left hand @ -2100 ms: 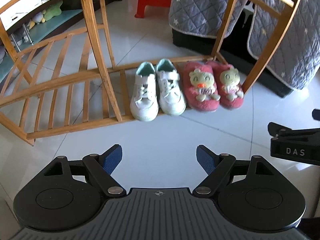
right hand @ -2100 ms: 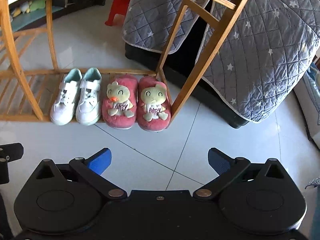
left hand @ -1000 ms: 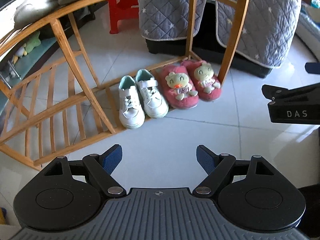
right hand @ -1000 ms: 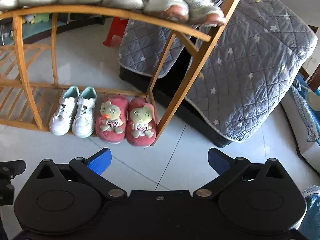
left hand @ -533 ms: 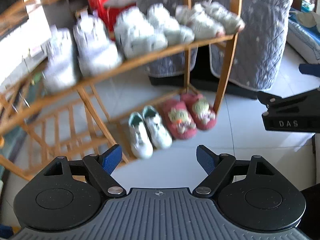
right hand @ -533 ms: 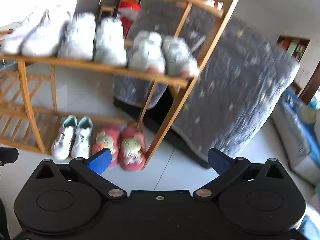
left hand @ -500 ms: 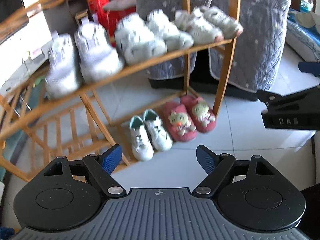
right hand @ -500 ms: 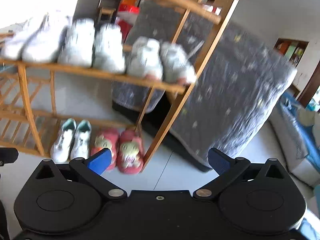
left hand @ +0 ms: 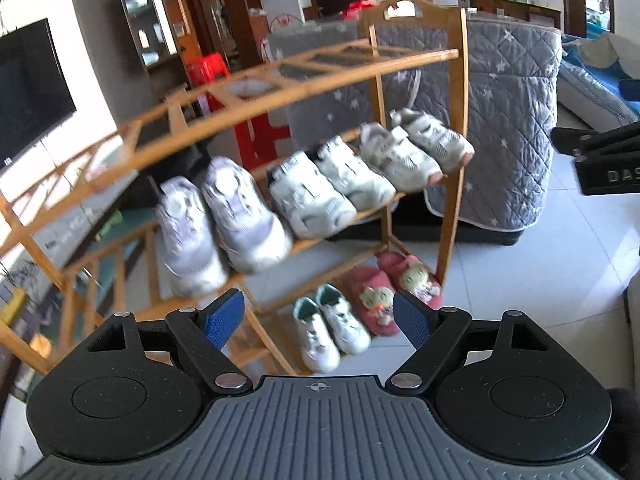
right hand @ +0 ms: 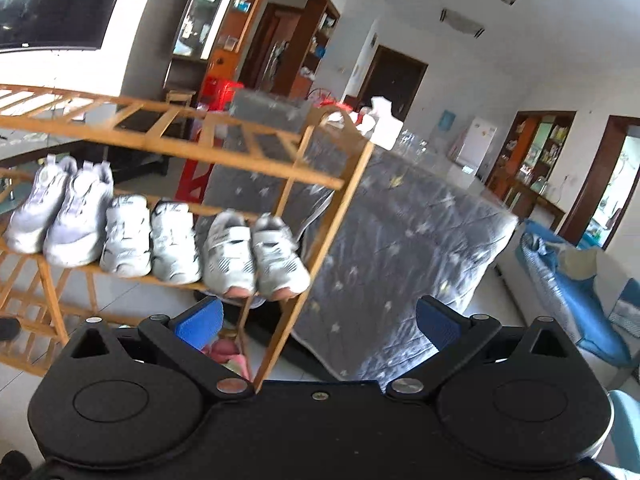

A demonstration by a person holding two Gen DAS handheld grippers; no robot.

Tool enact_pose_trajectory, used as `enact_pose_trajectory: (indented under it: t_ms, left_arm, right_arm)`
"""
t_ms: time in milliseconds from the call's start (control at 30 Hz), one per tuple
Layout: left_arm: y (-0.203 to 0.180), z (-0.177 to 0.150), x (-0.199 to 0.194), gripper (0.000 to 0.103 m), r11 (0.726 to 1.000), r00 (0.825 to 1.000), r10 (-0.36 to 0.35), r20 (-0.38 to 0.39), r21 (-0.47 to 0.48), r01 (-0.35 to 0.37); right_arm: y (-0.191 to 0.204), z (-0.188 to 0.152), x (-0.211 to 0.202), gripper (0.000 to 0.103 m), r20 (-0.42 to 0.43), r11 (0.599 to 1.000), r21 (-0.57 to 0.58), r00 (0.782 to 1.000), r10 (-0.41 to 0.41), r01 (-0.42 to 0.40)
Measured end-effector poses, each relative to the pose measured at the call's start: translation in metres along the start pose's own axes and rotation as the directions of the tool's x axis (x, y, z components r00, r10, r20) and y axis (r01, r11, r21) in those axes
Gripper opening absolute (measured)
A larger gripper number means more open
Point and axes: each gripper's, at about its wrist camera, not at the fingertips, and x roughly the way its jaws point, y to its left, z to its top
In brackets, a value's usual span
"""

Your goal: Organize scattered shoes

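A wooden shoe rack (left hand: 452, 120) (right hand: 312, 224) stands ahead of both grippers. Its middle shelf carries three pairs: lilac-white sneakers (left hand: 224, 224) (right hand: 60, 212), white sneakers (left hand: 328, 188) (right hand: 152, 236) and white sneakers with pink toes (left hand: 416, 148) (right hand: 256, 252). On the bottom shelf sit small white shoes (left hand: 332, 328) and pink plush slippers (left hand: 396, 284) (right hand: 228, 352). My left gripper (left hand: 318, 316) is open with nothing between its blue pads, well back from the rack. My right gripper (right hand: 318, 326) is open and empty too; its black body (left hand: 600, 164) shows at the right edge of the left wrist view.
A grey star-quilted cover (left hand: 508, 112) (right hand: 400, 240) drapes furniture behind the rack. A red plastic stool (left hand: 256, 120) (right hand: 204, 136) stands further back. Blue bedding (right hand: 572, 292) lies at the right. White floor tiles (left hand: 520, 280) stretch in front of the rack. The rack's top shelf (right hand: 168, 128) holds nothing.
Both grippers have risen and tilted up: the view went from the bottom shelf to the middle and top shelves and the room beyond. Both stayed open and empty.
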Motion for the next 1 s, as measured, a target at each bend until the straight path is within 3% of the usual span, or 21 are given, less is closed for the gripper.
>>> enact_pose_trajectory:
  t_ms: [167, 600, 1000]
  left_arm:
    - [0.006, -0.007, -0.008, 0.083, 1.0, 1.0, 0.015, 0.02, 0.002, -0.015]
    - [0.02, -0.052, 0.031, 0.082, 0.998, 0.997, 0.002, -0.076, -0.067, -0.007]
    - [0.034, -0.091, 0.08, 0.082, 0.994, 0.993, 0.001, -0.118, -0.106, -0.014]
  right_arm:
    - [-0.015, -0.008, -0.014, 0.103, 0.003, 1.0, -0.013, 1.0, -0.014, 0.014]
    - [-0.053, -0.048, 0.002, 0.103, -0.076, 0.998, -0.057, 0.997, -0.011, 0.007]
    - [-0.08, -0.064, 0.025, 0.103, -0.094, 0.983, -0.168, 0.994, 0.061, -0.076]
